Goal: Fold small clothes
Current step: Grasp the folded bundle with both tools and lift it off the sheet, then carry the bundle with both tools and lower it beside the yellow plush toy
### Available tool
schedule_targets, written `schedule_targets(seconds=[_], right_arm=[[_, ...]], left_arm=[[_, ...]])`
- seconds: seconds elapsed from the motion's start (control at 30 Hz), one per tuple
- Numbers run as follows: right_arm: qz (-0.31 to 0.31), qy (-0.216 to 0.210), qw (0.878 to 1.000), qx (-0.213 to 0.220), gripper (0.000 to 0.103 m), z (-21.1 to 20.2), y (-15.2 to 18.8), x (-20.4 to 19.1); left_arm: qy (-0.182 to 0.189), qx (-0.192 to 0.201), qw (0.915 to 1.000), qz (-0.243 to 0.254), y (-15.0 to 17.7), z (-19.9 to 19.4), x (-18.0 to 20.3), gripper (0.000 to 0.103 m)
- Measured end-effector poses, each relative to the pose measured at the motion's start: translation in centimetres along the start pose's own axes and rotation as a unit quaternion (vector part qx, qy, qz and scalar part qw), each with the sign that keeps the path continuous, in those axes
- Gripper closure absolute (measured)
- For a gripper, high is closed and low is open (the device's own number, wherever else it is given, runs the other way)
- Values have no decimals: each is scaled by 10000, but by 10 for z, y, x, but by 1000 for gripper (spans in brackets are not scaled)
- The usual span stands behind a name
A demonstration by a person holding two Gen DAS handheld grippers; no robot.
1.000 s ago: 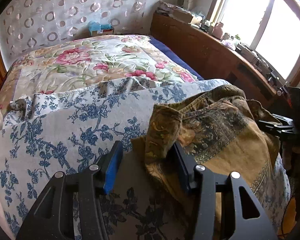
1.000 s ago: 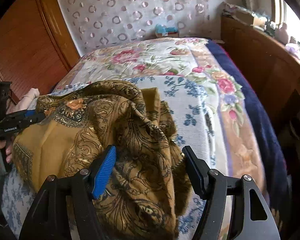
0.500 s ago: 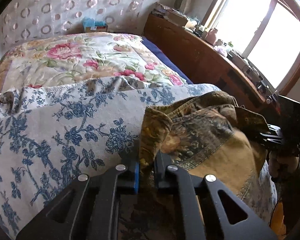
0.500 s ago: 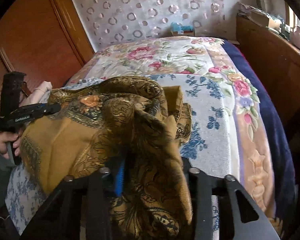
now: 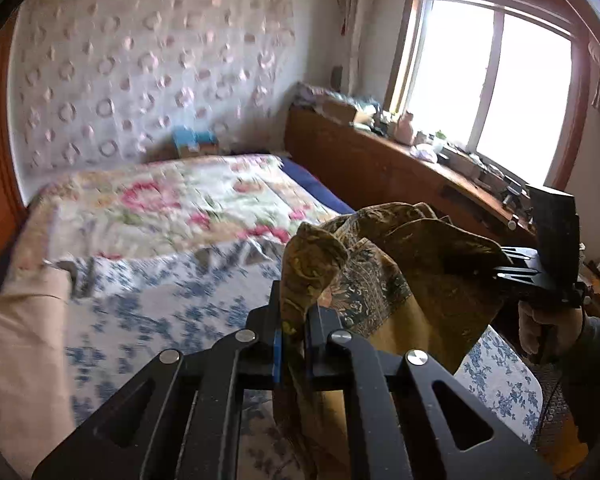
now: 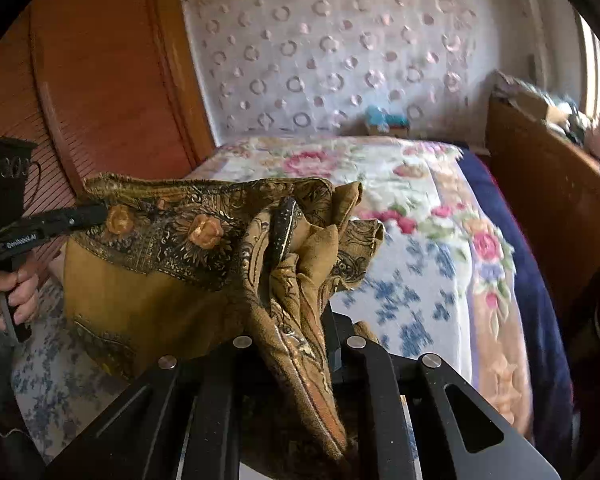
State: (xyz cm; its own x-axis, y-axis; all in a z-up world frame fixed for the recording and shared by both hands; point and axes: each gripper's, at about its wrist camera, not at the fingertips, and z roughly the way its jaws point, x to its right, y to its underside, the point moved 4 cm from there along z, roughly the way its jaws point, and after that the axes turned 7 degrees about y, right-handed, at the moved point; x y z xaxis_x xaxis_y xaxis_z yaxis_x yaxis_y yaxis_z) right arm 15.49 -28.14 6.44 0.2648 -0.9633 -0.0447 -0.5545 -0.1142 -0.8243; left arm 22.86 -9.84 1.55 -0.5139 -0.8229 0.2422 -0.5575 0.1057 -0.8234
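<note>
Gripping state, left hand-held gripper (image 5: pixel 290 332): it had gone from wide apart around the cloth to clenched on a bunched edge of the brown patterned garment (image 5: pixel 380 276), the fabric pinched between its two fingers.
Gripping state, right hand-held gripper (image 6: pixel 296 344): its jaws were closing, and a thick fold of the same garment already stood between them and hid the blue pad that was visible earlier.
Change in the garment: a moment before it lay heaped on the blue-flowered cloth (image 5: pixel 172 300); now it hung in the air between the two grippers, its upper border stretched almost straight, the lower part loose.
Meaning for the task: in my judgement the pick-up was done and the folding not yet begun; the piece must first be spread or shaken flat.
Pose, left: the gripper pointed slightly downward and stood higher over the bed (image 5: pixel 160 208) than before; the background was blurred.
Pose, right: it pointed slightly downward too, on the window side.
Hands: the person's right hand (image 5: pixel 548 324) and left hand (image 6: pixel 14 292) each held a grip below its tool.
Place of the garment: above the near end of the bed, not touching it as far as I could tell.
</note>
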Motion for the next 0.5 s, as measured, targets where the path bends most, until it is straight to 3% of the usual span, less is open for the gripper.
schedule_targets(seconds=[0.23,0.5], right_arm=[[-341,-290,9988,206,89,8,-16,-34],[-892,-704,9932,232,89,59,-47,-74]], left_arm=[[-522,283,9982,12,4,-51,-28,95],[-1117,516,9923,-174,19,-91,-74,95]])
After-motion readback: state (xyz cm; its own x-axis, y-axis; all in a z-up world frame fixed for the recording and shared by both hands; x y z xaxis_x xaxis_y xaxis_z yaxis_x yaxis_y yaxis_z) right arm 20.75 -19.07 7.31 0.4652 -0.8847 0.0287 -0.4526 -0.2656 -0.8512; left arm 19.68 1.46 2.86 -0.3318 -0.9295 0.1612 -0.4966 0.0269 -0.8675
